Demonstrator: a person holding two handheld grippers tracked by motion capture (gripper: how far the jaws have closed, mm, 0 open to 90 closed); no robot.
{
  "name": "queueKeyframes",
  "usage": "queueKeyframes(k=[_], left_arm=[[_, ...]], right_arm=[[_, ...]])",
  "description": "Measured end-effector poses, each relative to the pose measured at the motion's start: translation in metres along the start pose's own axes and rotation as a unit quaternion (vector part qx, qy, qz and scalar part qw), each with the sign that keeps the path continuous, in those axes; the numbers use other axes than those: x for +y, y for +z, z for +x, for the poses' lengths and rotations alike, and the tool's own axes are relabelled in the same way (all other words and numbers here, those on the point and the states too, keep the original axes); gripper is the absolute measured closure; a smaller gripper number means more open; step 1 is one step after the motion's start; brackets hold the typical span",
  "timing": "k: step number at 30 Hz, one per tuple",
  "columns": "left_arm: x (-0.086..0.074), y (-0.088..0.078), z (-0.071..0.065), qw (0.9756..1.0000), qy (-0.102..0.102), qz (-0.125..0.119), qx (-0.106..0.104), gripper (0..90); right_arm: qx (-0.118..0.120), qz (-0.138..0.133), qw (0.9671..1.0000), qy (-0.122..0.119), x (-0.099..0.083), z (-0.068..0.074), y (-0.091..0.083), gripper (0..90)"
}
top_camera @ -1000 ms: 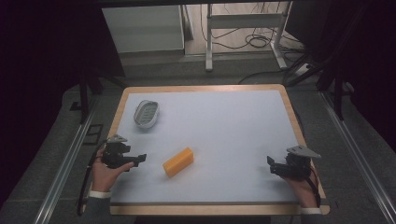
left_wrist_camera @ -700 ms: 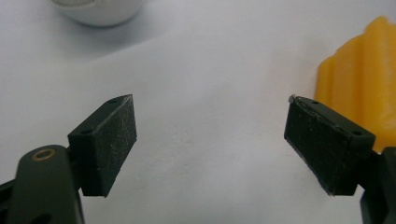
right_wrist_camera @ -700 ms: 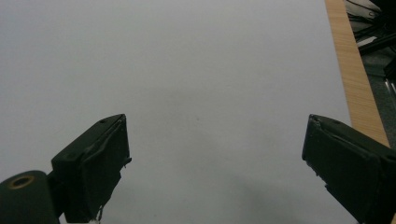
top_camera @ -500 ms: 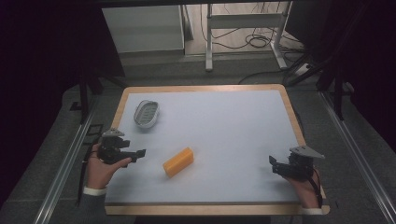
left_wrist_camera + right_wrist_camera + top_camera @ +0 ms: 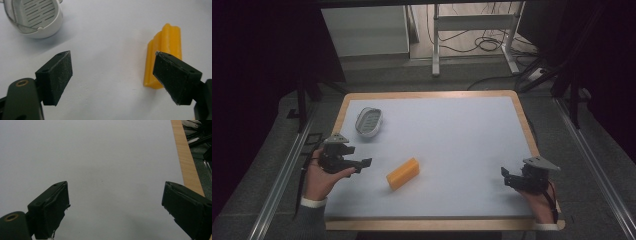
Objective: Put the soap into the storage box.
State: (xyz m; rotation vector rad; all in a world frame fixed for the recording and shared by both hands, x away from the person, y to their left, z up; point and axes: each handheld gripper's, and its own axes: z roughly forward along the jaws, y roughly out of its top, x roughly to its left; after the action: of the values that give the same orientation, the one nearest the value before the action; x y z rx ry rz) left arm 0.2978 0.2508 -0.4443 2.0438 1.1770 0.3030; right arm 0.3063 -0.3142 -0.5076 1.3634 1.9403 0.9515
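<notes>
The left gripper (image 5: pixel 362 163) sits near the left edge of the table (image 5: pixel 452 95), held in the person's left hand (image 5: pixel 319 177), with its jaws spread wide and nothing between them. In the left gripper view (image 5: pixel 112 77) its two black padded jaws frame bare white tabletop; the right-hand jaw overlaps the near end of a yellow block (image 5: pixel 163 51), which lies on the table just beyond it, apart from the pads as far as can be told. From the high view the yellow block (image 5: pixel 403 173) lies a little to the right of the left gripper's jaw tips, set at a slant on the white surface, near the front half of the table.

Further out, a white slotted dish (image 5: pixel 368 121), oval with a grille-like insert, rests toward the back left part of the table; in the left gripper view it (image 5: pixel 35 17) shows at the upper left, well apart from the block.

The right gripper (image 5: pixel 508 180) rests near the front right corner, held in the person's right hand (image 5: pixel 542 202), a grey plate on top. Its own view (image 5: pixel 115 205) shows its jaws wide apart over bare white surface, empty, with the wooden rim (image 5: pixel 185 157) of the table running along the right side
</notes>
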Motion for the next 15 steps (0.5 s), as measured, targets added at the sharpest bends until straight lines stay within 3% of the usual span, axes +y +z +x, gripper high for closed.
queueKeyframes(k=[15], left_arm=[[0.009, 0.007, -0.011, 0.9995, 0.019, 0.023, -0.014, 16.0]], right_arm=[[-0.003, 0.002, 1.0, -0.001, -0.001, 0.0, 0.0, 7.4]])
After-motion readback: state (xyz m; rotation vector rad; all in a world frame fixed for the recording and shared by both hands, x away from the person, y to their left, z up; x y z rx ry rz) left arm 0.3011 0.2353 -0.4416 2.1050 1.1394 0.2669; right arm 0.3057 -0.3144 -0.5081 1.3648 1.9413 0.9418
